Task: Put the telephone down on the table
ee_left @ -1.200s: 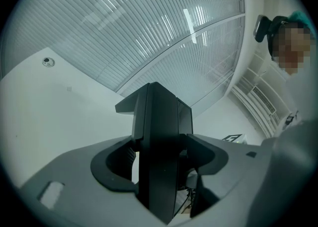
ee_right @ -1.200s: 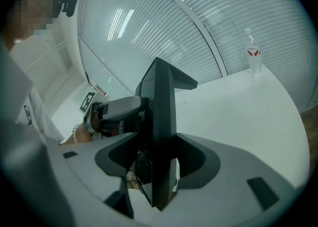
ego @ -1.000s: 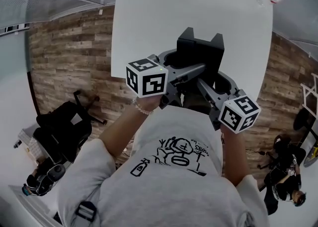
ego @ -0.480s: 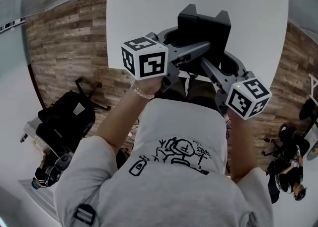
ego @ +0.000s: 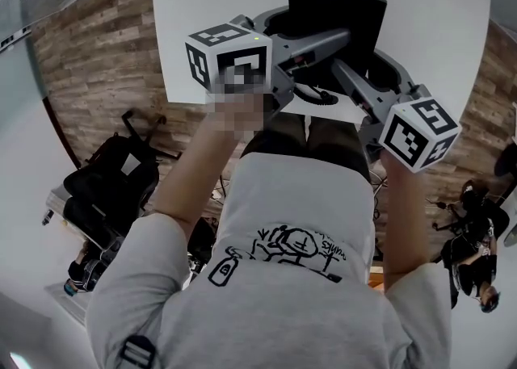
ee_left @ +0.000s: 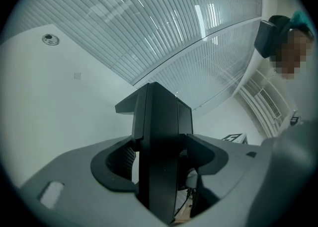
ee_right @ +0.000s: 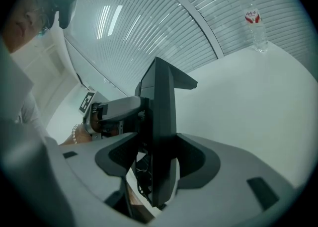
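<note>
Telephone (ego: 335,4) held over the near edge of the table (ego: 202,4).
It is gripped from both sides, with the jaws of the left gripper (ee_left: 159,164) and the right gripper (ee_right: 159,164) clenched on it.

Office-like room: white table (ego: 202,4), wood-plank floor (ego: 97,60), black office chair (ego: 109,186).

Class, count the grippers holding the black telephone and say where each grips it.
2: the left gripper clamps the telephone on its left side, the right gripper on its right, over the table.
</note>
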Action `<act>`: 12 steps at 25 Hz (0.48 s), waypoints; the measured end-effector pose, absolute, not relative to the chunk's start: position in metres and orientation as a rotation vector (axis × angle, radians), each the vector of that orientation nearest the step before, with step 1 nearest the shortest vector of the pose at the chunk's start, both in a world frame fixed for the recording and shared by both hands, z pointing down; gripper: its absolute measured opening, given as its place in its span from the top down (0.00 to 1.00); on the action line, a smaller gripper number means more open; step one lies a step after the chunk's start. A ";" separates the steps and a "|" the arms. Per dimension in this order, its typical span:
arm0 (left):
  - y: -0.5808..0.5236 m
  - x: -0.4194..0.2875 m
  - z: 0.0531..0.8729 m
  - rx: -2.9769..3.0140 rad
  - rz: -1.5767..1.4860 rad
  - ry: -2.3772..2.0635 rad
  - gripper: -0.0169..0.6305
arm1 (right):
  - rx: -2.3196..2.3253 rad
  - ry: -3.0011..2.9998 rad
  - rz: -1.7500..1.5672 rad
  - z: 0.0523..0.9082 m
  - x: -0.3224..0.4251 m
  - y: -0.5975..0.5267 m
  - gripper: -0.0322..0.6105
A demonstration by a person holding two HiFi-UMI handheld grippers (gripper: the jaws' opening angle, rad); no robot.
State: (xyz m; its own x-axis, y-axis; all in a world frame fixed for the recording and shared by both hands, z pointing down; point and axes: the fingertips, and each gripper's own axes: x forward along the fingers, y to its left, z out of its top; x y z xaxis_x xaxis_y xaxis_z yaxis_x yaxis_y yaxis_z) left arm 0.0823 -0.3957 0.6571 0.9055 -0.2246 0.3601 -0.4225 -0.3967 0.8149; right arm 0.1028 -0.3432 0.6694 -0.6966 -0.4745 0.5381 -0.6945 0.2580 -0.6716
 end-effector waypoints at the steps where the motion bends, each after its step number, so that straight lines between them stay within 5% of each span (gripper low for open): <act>1: -0.399 0.082 0.661 1.994 0.232 -0.470 0.48 | 1.091 -2.295 1.417 0.673 0.103 -0.346 0.60; 12: -0.453 0.099 0.728 1.956 0.268 -0.476 0.48 | 1.081 -2.247 1.496 0.740 0.117 -0.398 0.59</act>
